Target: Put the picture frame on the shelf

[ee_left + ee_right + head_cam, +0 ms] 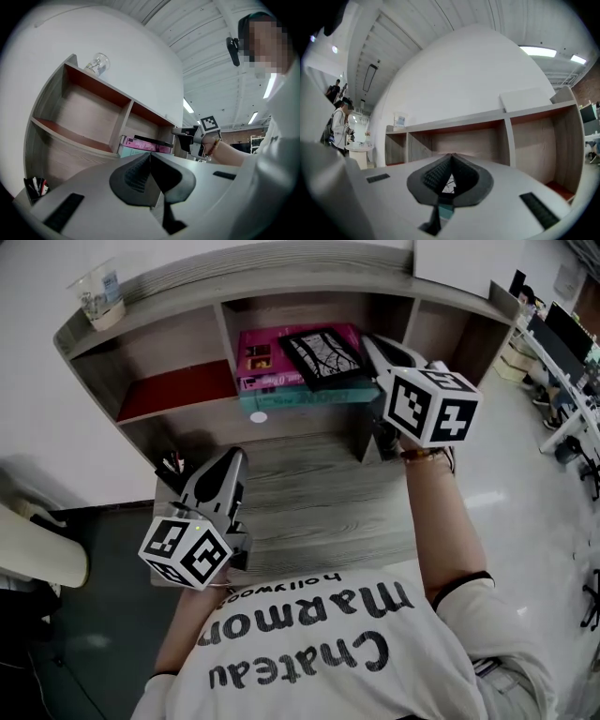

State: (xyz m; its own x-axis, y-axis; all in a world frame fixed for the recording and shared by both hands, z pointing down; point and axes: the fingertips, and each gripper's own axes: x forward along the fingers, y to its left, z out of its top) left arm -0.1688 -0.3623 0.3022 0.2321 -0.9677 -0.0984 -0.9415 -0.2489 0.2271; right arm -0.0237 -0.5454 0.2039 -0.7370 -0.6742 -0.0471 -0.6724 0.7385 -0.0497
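The picture frame [323, 357], black with a cracked-line picture, lies flat on a pink book [258, 352] in the middle bay of the shelf unit [178, 390]. My right gripper [370, 341] is at the frame's right edge, jaws shut with the tips meeting. In the right gripper view the frame [449, 183] shows through the gap under the right gripper [451, 154]. My left gripper [236, 454] hangs shut and empty over the desk [309, 493]. In the left gripper view, past the left gripper [150, 153], the right gripper [177, 132] meets the end of the frame [150, 139].
A teal book [281, 401] lies under the pink one. A plastic cup [98, 296] stands on the shelf top at the left. A pen holder [172, 465] sits at the desk's left edge. The left bay holds only a red board. Office desks stand far right.
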